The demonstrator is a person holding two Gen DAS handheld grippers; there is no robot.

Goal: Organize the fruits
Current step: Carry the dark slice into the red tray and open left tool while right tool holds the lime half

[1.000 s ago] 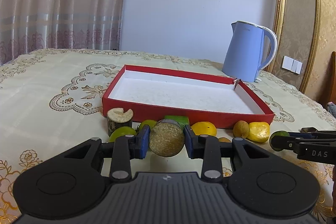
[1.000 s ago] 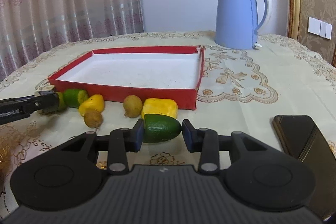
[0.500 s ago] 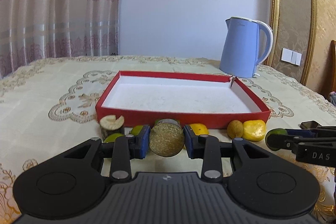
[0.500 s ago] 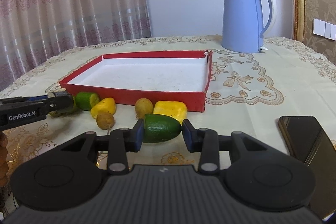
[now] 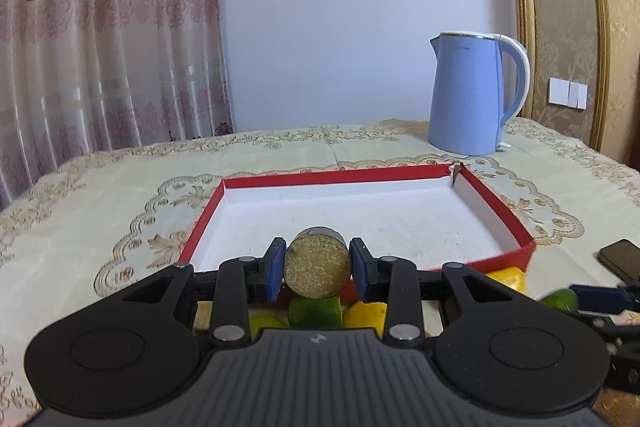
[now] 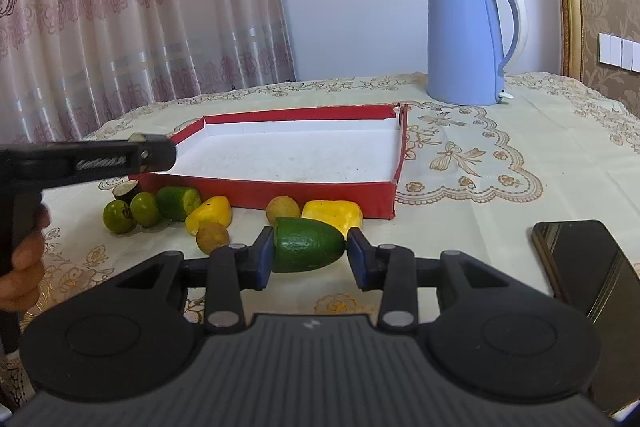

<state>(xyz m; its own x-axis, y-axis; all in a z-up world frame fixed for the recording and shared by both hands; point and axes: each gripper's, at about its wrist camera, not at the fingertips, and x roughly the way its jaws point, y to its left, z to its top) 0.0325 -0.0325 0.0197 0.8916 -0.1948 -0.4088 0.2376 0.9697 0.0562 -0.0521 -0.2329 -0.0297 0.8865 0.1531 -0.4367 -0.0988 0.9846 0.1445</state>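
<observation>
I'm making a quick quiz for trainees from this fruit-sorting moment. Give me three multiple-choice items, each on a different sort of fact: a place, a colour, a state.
1. Where does the black phone lie?
A. inside the tray
B. on the tablecloth right of the tray
C. beside the curtain

2. What colour is the kettle?
A. red
B. white
C. light blue

3. What is the state of the right gripper?
A. shut on a green fruit
B. open and empty
C. shut on a yellow fruit

Key: 1 B, the phone rests on the cloth to the right of the red tray. 2 C, the kettle's body is light blue with a white handle. 3 A, the green fruit sits clamped between the two blue pads.
</observation>
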